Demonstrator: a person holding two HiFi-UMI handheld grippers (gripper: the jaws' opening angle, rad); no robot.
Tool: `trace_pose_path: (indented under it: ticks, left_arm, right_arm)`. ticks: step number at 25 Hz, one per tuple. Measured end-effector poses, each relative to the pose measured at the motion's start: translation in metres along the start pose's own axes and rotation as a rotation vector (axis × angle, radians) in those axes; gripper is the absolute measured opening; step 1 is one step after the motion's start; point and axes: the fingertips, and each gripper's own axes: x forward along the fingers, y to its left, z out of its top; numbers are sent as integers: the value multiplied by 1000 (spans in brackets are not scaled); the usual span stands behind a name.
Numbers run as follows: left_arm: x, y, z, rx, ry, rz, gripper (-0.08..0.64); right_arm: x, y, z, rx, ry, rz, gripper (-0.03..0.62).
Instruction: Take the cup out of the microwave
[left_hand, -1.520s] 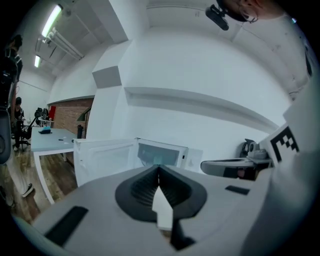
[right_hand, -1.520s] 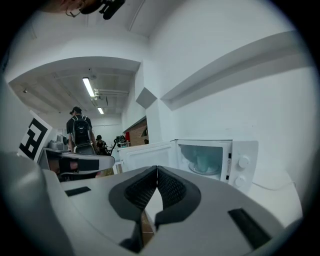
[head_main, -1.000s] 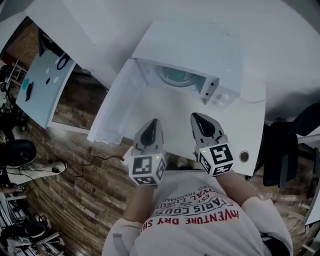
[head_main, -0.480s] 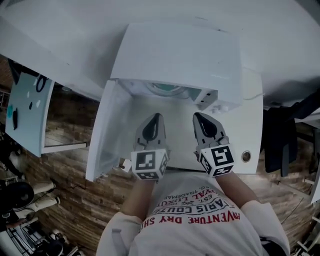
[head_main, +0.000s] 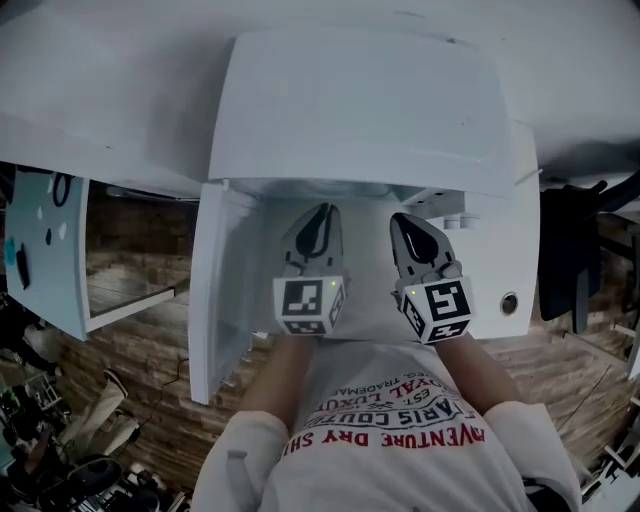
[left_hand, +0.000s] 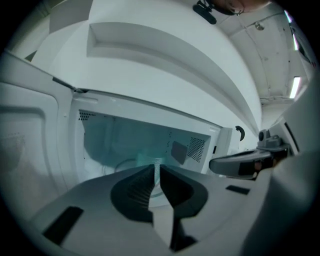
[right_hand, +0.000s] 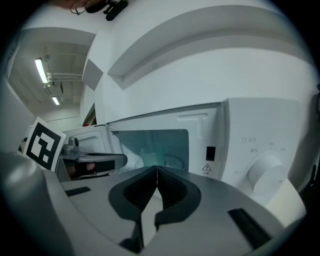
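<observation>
At the left of the head view the microwave door (head_main: 215, 300) stands swung open, so that step looks done; the cup is not yet out. Right of the door, the left gripper (head_main: 322, 214) points into the mouth of the microwave (head_main: 360, 110), its jaws closed together with nothing between them. In the left gripper view a pale, see-through cup (left_hand: 148, 160) stands inside the cavity at mid-frame, just beyond the jaw tips. Whether it holds anything cannot be told. Further right, the right gripper (head_main: 406, 222) is likewise closed and empty, near the dial (right_hand: 265, 172). What is left, I judge, is to open a gripper, reach in, grip the cup and carry it out to the desk (head_main: 515, 270).
</observation>
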Motion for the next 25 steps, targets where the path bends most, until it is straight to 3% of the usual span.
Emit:
trace_pose_path:
  ticks: [11, 15, 25]
  left_arm:
    - [65, 11, -20, 16, 19, -91, 375]
    - [82, 17, -21, 94, 18, -74, 407]
    - [110, 18, -19, 168, 48, -66, 407]
  right_arm:
    - [23, -7, -19, 17, 54, -34, 12]
    - [27, -12, -20, 2, 54, -50, 12]
    - [30, -29, -27, 9, 71, -97, 12]
